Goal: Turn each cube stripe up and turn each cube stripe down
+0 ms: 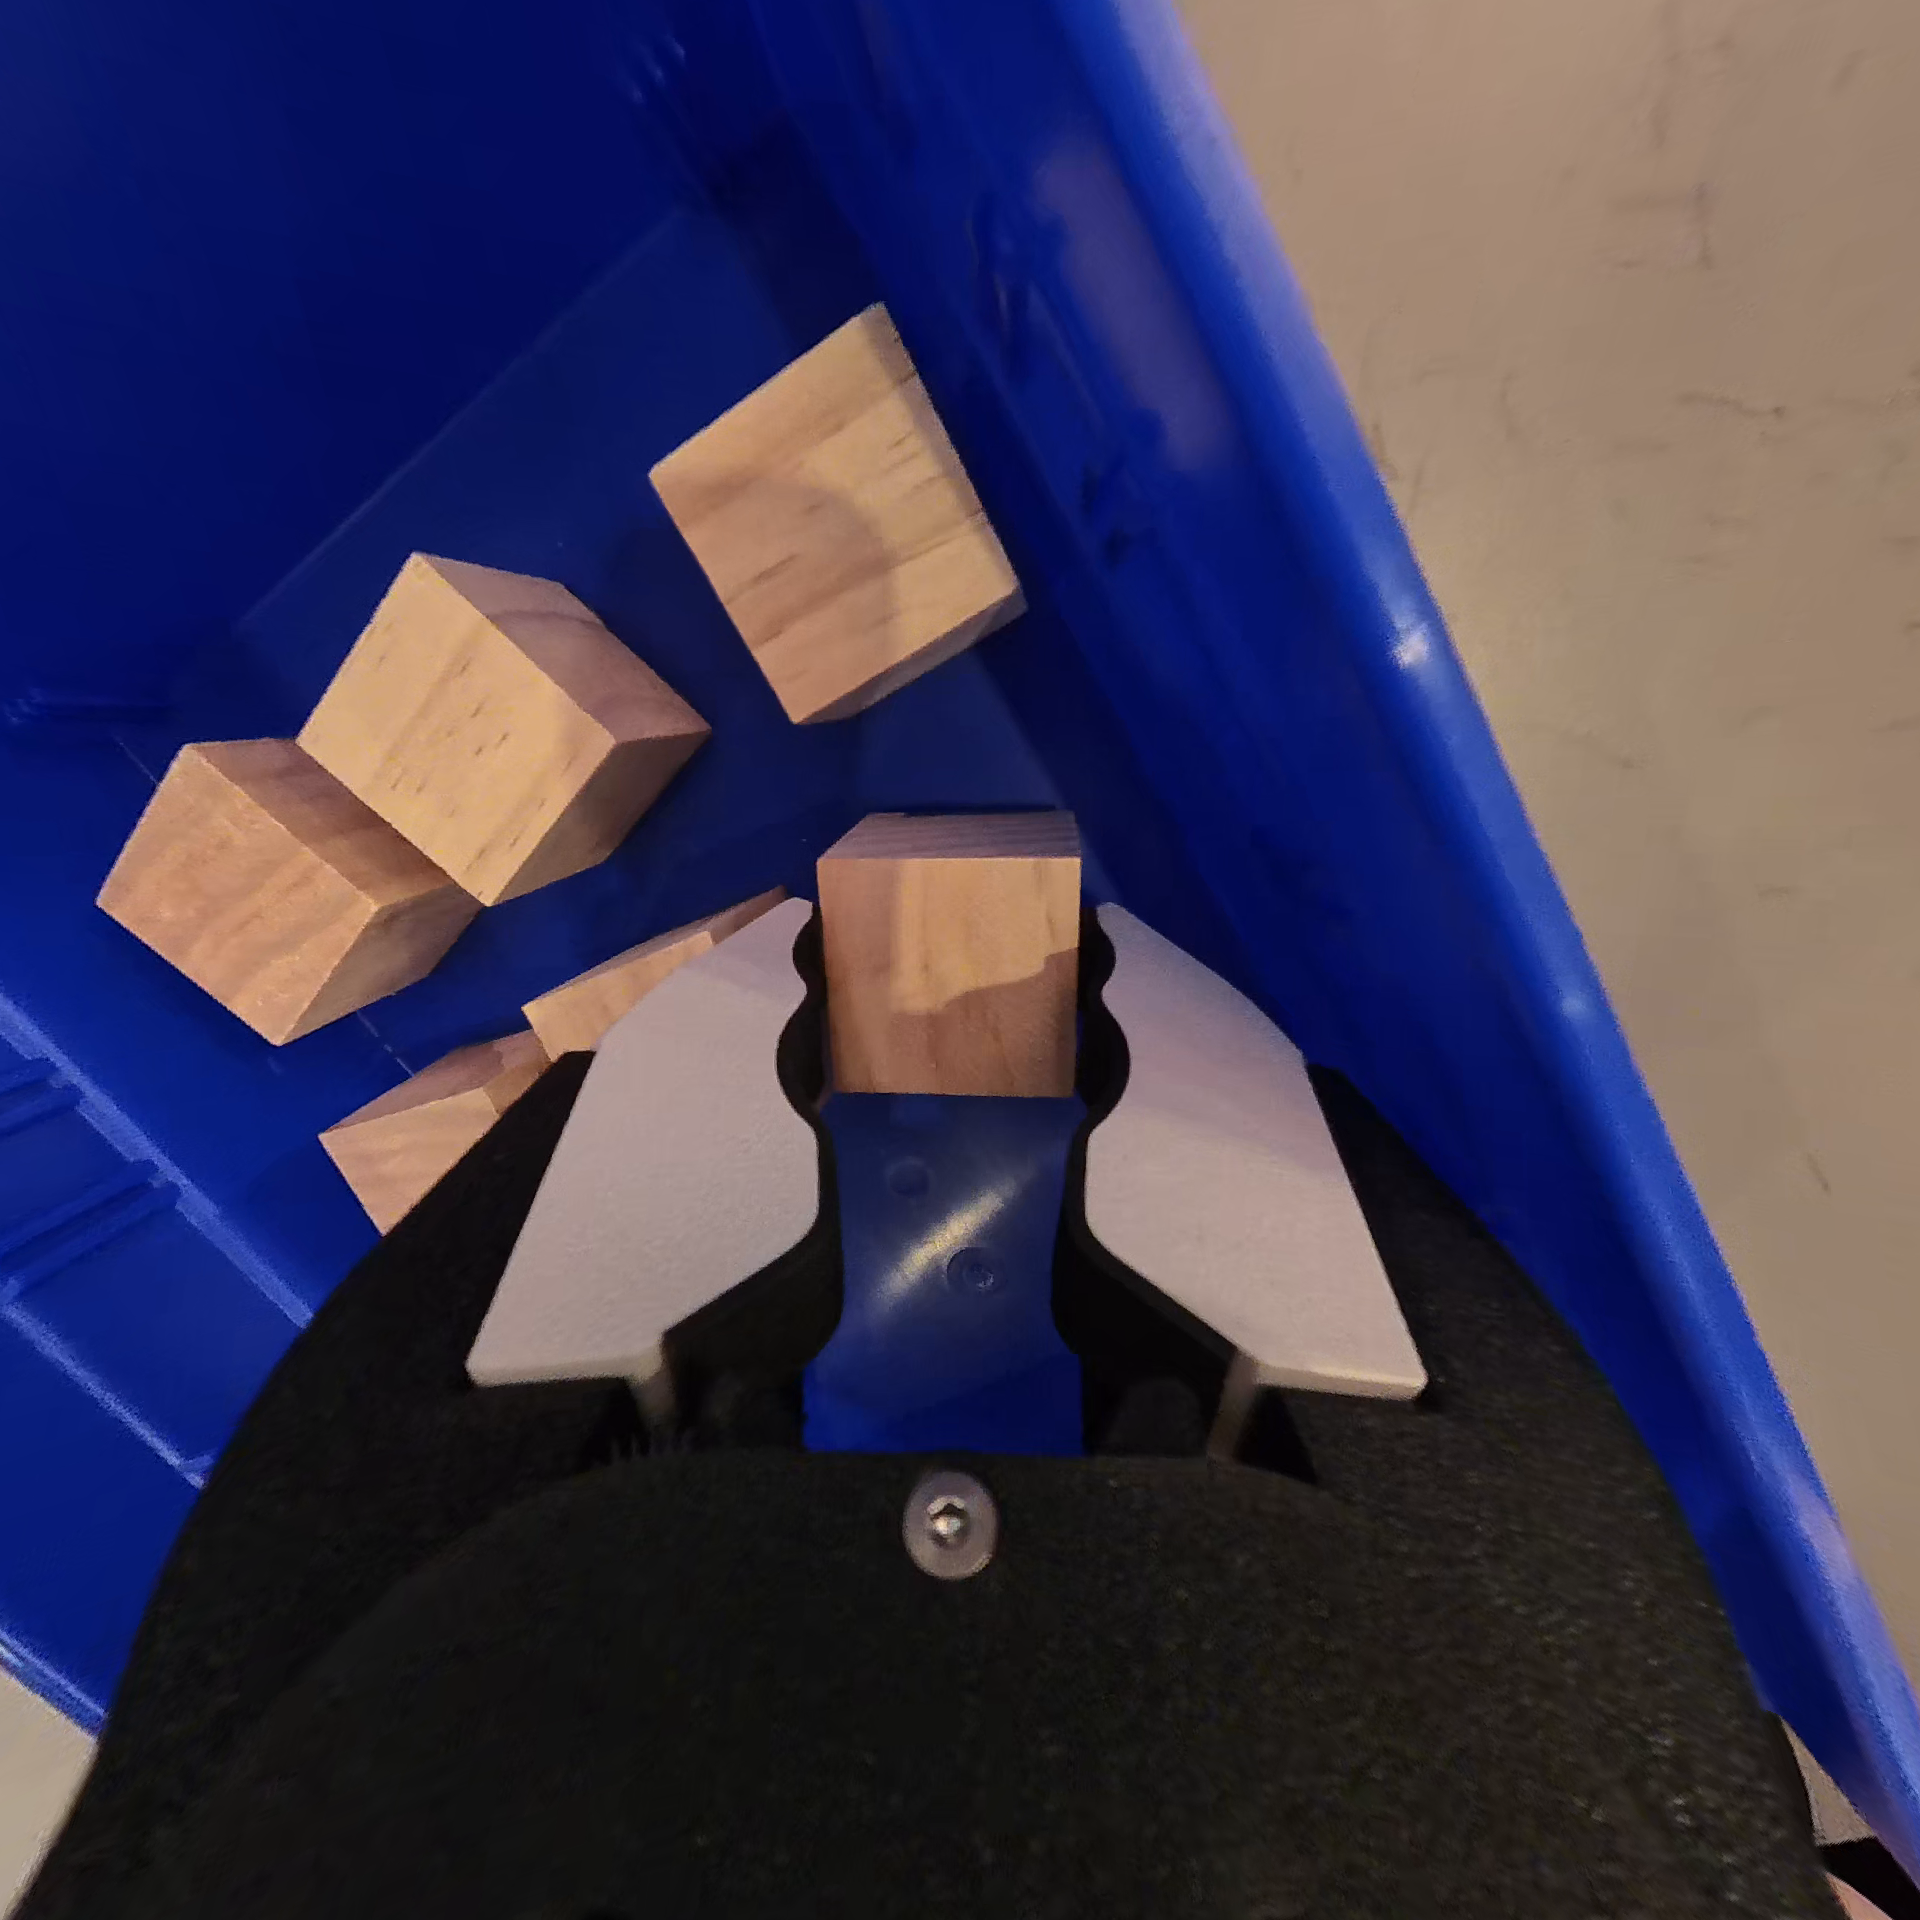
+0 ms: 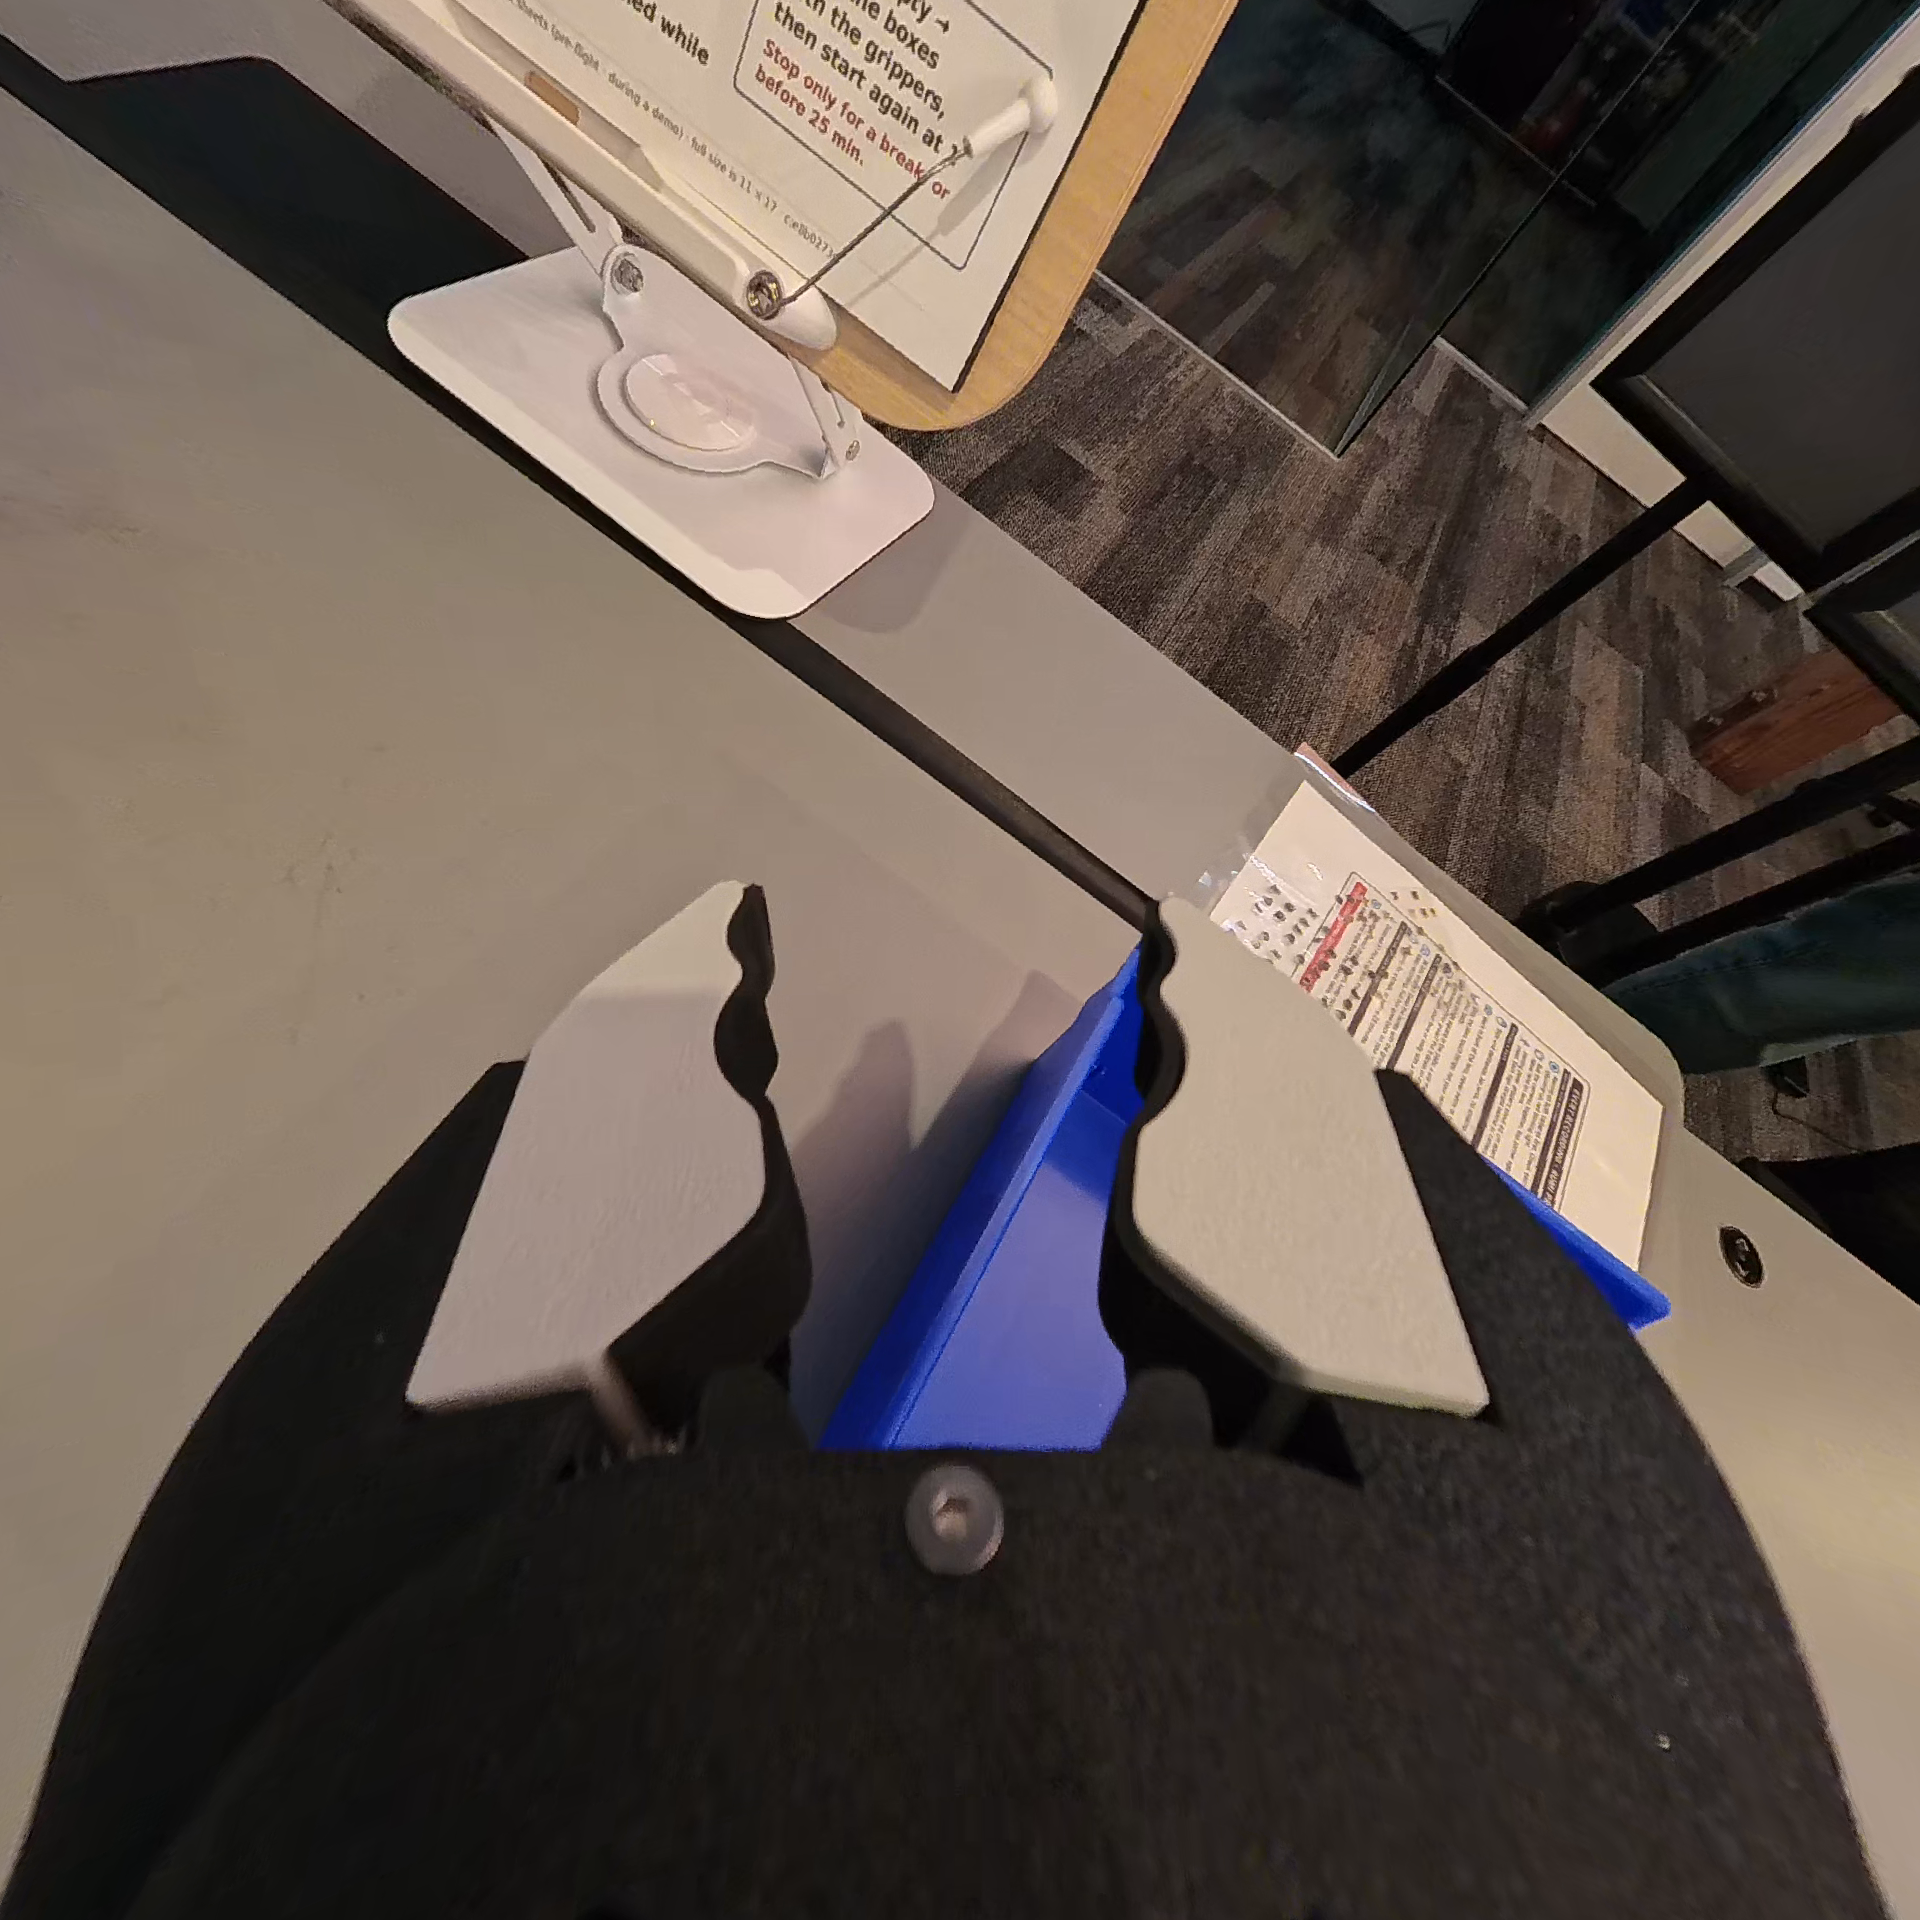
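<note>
Left gripper (image 1: 948,977) clamps a wooden cube (image 1: 945,961), apparently stripeless, between its fingertips

1. My left camera looks along my left fingers (image 1: 727,1122) down into the blue bin (image 1: 1195,520), very close; the bin fills most of the frame.
2. My right camera sits higher, looking forward across the table (image 2: 312,779) toward its far edge and the floor (image 2: 1299,540).
3. Both views share only the bin (image 2: 987,1299) and the table (image 1: 1610,312).
</note>
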A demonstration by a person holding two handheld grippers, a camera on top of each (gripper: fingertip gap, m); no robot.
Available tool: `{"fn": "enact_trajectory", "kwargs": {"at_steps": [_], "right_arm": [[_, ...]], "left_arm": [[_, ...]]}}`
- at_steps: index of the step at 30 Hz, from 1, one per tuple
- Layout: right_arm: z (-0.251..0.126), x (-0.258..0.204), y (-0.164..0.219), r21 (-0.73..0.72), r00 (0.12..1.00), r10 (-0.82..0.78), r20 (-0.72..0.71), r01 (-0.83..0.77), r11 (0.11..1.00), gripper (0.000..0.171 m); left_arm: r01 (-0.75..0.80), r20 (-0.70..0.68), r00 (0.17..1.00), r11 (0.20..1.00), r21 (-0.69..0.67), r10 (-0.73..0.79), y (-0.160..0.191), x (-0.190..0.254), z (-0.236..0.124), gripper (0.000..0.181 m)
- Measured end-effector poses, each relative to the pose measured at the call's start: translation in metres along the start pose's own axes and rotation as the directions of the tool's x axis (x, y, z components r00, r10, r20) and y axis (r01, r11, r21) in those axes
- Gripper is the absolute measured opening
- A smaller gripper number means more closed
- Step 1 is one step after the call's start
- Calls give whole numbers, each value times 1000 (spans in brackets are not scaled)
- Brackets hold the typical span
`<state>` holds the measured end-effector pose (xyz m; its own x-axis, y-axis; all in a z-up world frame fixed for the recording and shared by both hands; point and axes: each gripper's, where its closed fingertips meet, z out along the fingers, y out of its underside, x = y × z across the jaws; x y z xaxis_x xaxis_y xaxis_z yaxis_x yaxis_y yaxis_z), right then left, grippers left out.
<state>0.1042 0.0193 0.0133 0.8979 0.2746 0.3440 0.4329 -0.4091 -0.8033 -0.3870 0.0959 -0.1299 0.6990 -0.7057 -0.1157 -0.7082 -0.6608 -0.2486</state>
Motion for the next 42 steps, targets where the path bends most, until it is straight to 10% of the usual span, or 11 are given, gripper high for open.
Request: {"fn": "enact_trajectory", "kwargs": {"at_steps": [24, 35, 42], "right_arm": [[4, -7, 5, -35, 999, -33, 20, 34, 999, 67], [8, -12, 9, -69, 997, -73, 31, 75, 995, 66], [-11, -88, -54, 203, 957, -246, 154, 213, 956, 65]], "left_arm": [[91, -142, 988, 974, 206, -62, -11, -1, -42, 46], [42, -72, 997, 997, 71, -37, -7, 2, -15, 46], [198, -181, 974, 895, 400, -134, -29, 11, -117, 46]]}}
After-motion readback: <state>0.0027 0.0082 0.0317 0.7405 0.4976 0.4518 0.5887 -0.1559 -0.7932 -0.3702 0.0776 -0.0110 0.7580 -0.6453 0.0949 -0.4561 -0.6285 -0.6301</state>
